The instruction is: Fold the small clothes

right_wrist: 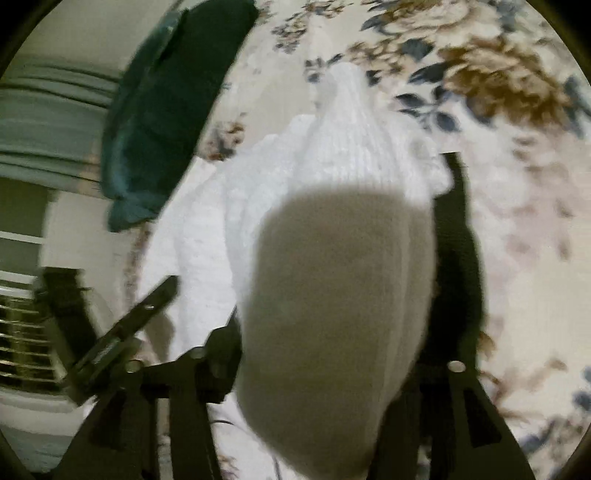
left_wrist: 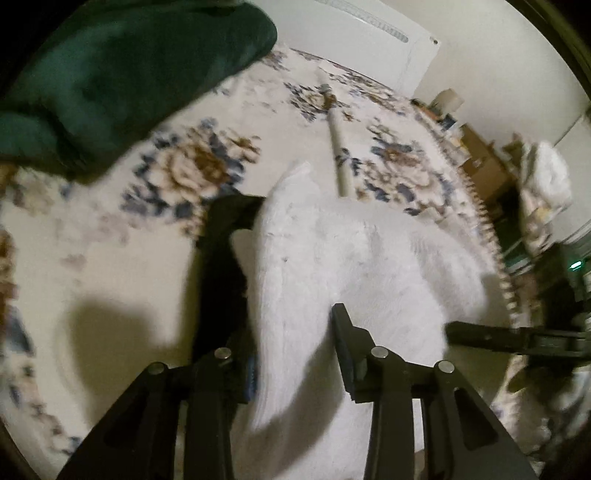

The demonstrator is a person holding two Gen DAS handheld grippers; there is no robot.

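Observation:
A white knitted garment [left_wrist: 369, 266] hangs between both grippers above a floral carpet. My left gripper [left_wrist: 291, 306] has its fingers on either side of a fold of the white garment and holds it up. In the right wrist view the same white garment [right_wrist: 343, 155] bulges between the fingers of my right gripper [right_wrist: 332, 258], which holds it; its near part is in shadow. The right gripper shows at the right edge of the left wrist view [left_wrist: 517, 336], and the left gripper shows at lower left of the right wrist view [right_wrist: 125, 332]. A dark green garment [left_wrist: 122, 74] lies on the carpet.
The floral carpet [left_wrist: 207, 162] covers the floor. A cream rod [left_wrist: 338, 147] lies on it beyond the garment. A white appliance [left_wrist: 369, 33] stands against the far wall. Boxes and clutter [left_wrist: 480, 158] line the right edge. The green garment also shows at upper left of the right wrist view [right_wrist: 162, 110].

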